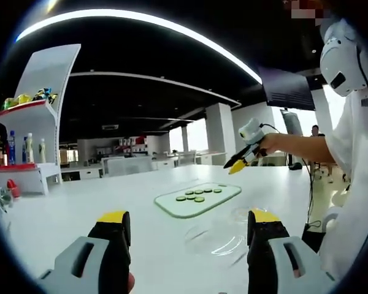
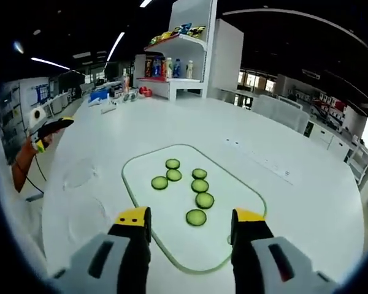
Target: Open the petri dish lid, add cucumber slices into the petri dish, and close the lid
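- White tabletop (image 2: 331, 202) spreads wide under both grippers, in a large open room with dark ceiling and strip lights.
- Nearest in the right gripper view, the right gripper (image 2: 191, 222) hovers with its yellow-tipped jaws spread apart and nothing between them, just above the near end of the glass board (image 2: 233, 239).
- Seven cucumber slices (image 2: 196, 217) lie on that board, the closest one between the jaw tips in the picture, the rest in a loose cluster beyond.
- In the left gripper view, the left gripper (image 1: 187, 223) is likewise spread and empty, low over the table.
- Between its jaws, toward the right one, lies the petri dish (image 1: 216, 236), clear and hard to read; a second clear round piece (image 1: 248, 212) sits just beyond it, and I cannot tell which is lid and which is base.
- Risk, as I judge it: the dish is nearly invisible against the white top, so a jaw could miss the rim or knock it sideways; thin wet slices may slip or crush under a hard pinch.
- Farther off, a white shelf (image 2: 175, 61) holds bottles (image 2: 167, 67) and bright packets (image 2: 181, 29); small clutter lies near it, well apart from the work.
- Nothing stands between the board and the dish.
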A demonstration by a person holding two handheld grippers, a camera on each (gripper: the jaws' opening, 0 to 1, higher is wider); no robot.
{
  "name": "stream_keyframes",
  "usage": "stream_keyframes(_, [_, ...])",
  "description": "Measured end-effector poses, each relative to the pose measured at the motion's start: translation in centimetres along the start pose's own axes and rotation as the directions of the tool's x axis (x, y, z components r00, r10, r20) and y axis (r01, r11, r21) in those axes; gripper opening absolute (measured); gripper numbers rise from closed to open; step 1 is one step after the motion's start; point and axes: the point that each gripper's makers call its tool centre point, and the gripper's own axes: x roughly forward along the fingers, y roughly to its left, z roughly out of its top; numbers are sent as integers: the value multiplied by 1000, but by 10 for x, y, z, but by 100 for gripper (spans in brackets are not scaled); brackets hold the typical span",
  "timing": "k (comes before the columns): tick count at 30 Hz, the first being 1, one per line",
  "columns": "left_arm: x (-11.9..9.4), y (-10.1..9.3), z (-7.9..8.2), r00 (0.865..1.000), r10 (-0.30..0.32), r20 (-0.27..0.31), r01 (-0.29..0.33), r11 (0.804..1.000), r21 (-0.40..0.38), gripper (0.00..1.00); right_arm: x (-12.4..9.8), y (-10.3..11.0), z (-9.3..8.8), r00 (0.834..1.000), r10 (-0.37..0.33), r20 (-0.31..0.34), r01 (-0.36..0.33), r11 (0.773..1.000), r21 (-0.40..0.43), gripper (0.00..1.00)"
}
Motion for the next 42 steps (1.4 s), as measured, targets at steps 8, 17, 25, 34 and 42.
stream_keyframes(8, [0,-2,3,1000,-7,-4,7,1000,4,78,15,-1,-10,999,18,-49,-18,1000,0,47])
stream_keyframes(17, [0,-6,6,1000,-8,-2,8,1000,3,78,25,-2,-28,995,27,-99,-26,1000,5,44])
stream_keyframes(25, [-2,-8,6,1000,-5,1,5,1000,-2,78,34,-3,-35,992,30,-123,-30,1000,3,41])
stream_keyframes(34, [-3,-8,6,1000,-3,-3,3,1000,-3,78,45,-9,-43,989,30,-146,-29,1000,10,39])
stream_keyframes(42, [-3,-9,6,1000,1,1,-1,1000,-15,78,51,-12,-44,988,40,-151,-39,999,10,36])
